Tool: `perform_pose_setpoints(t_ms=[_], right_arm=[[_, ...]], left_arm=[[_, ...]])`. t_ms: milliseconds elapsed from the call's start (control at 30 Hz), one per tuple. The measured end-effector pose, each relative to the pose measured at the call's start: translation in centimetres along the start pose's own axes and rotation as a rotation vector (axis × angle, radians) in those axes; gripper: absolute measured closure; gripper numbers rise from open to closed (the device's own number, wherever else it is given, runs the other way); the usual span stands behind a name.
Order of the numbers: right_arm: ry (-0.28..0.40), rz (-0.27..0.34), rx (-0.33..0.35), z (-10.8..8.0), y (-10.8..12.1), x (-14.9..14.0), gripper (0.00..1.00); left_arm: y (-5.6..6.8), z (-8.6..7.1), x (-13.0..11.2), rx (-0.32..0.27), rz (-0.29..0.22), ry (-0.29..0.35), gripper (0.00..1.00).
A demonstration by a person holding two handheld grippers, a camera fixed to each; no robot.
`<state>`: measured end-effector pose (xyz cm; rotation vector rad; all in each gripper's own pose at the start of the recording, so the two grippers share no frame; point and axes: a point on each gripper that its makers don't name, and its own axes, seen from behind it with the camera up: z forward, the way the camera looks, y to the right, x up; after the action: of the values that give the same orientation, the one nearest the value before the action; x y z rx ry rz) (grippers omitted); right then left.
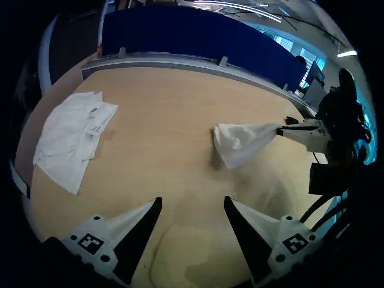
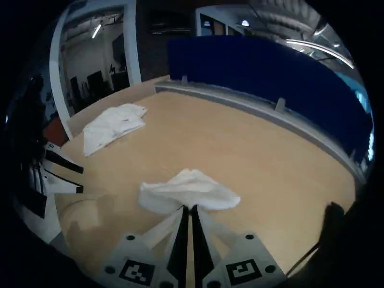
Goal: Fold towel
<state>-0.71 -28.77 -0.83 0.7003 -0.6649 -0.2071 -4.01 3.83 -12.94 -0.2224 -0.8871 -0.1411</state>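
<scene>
A white towel [image 1: 237, 141] hangs bunched just above the wooden table [image 1: 163, 110], pinched at one corner by my right gripper [image 1: 280, 130], which comes in from the right. In the right gripper view the same towel [image 2: 189, 192] spreads out just beyond my right gripper [image 2: 188, 209], whose fingers are shut on its near edge. My left gripper [image 1: 192, 204] hovers open over the near part of the table, nothing between its fingers, well short of the towel. It also appears at the left edge of the right gripper view [image 2: 79, 180].
A pile of folded white cloth [image 1: 74, 137] with a label lies at the table's far left [image 2: 113, 126]. A blue partition [image 1: 201, 41] on a grey rail runs along the table's back edge. A person in dark clothing [image 1: 343, 120] stands at the right.
</scene>
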Motion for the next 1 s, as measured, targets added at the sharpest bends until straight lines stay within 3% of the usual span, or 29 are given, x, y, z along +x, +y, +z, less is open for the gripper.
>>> perform_pose_setpoints(t_ms=[200, 367, 1000], right_arm=[[0.076, -0.016, -0.018, -2.7, 1.2, 4.7, 0.95], [0.111, -0.022, -0.041, -4.7, 2.7, 7.0, 0.95], [0.152, 0.052, -0.104, -9.1, 9.2, 7.6, 0.96]], left_arm=[[0.3, -0.2, 0.8, -0.008, 0.005, 0.014, 0.05], [0.7, -0.3, 1.3, -0.016, 0.009, 0.023, 0.04], [2.2, -0.6, 2.1, -0.02, 0.027, 0.035, 0.04]])
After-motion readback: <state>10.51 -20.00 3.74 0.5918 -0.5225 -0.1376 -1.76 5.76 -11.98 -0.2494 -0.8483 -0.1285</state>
